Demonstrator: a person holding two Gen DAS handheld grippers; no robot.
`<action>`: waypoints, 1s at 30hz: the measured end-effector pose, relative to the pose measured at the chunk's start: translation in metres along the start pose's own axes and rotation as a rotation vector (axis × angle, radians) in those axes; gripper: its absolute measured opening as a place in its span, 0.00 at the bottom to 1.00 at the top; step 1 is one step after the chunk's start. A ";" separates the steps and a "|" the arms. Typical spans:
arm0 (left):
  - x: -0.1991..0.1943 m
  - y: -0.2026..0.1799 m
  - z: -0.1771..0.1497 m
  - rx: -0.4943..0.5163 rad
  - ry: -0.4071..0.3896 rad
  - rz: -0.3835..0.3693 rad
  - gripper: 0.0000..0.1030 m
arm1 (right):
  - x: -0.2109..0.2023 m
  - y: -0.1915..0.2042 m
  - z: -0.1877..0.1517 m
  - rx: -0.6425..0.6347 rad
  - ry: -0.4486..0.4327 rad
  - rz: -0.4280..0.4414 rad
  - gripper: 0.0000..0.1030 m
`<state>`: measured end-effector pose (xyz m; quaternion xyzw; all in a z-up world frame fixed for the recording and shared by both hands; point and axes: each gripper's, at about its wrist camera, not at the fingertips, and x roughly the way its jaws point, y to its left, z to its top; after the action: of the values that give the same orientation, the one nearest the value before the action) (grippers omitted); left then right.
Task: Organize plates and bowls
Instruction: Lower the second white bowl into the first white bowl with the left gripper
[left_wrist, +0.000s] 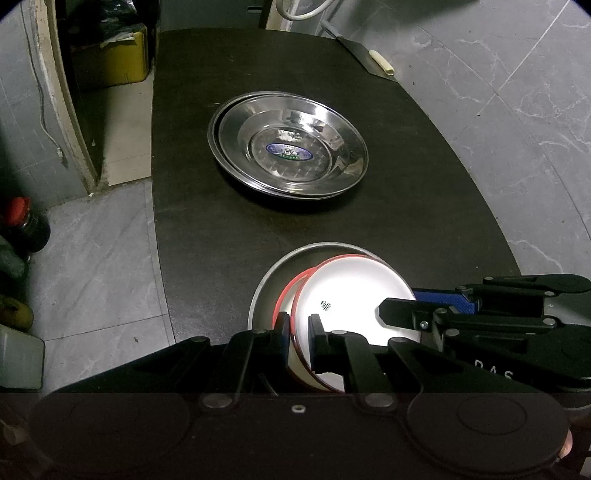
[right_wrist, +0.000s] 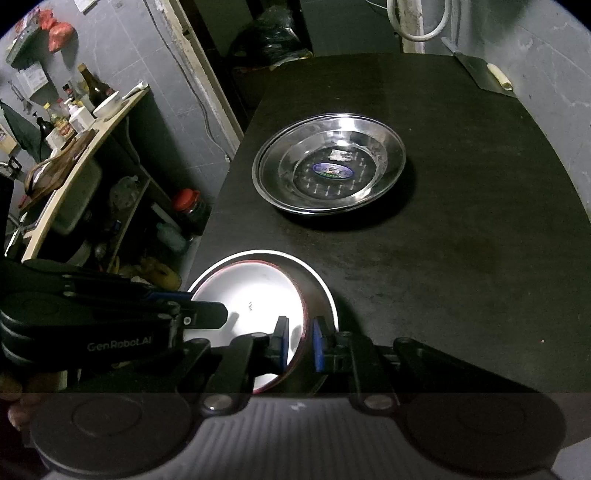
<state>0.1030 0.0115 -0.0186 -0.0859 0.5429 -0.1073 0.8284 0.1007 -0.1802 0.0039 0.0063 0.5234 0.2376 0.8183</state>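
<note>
Both wrist cameras are looking steeply down along their fingers, close over the white red-rimmed bowl (left_wrist: 354, 295) (right_wrist: 255, 295). The left is viewing from its left side, the right from its right; both are sharing the stacked steel plates (left_wrist: 288, 147) (right_wrist: 328, 162) farther across the black table (left_wrist: 424, 229) (right_wrist: 461, 240).

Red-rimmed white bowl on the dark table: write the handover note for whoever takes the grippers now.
Left gripper: shut on the near-left rim of the red-rimmed white bowl.
Right gripper: shut on the same bowl's right rim.
The bowl sits tilted inside a grey metal bowl at the near edge of the dark table.
Done: two shiny steel plates are stacked mid-table.
Left: seat the white bowl, then release both grippers.
</note>
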 end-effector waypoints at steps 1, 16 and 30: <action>0.000 0.000 0.000 0.000 0.000 0.000 0.11 | 0.000 0.000 0.000 0.002 0.000 0.000 0.16; -0.003 -0.003 0.003 0.001 -0.007 0.001 0.17 | -0.001 -0.001 0.001 0.019 -0.006 0.005 0.17; -0.006 -0.004 0.004 0.001 -0.012 0.002 0.18 | -0.002 -0.004 0.000 0.040 -0.009 0.015 0.19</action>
<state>0.1040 0.0091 -0.0111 -0.0853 0.5381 -0.1063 0.8318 0.1020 -0.1842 0.0046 0.0275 0.5244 0.2332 0.8184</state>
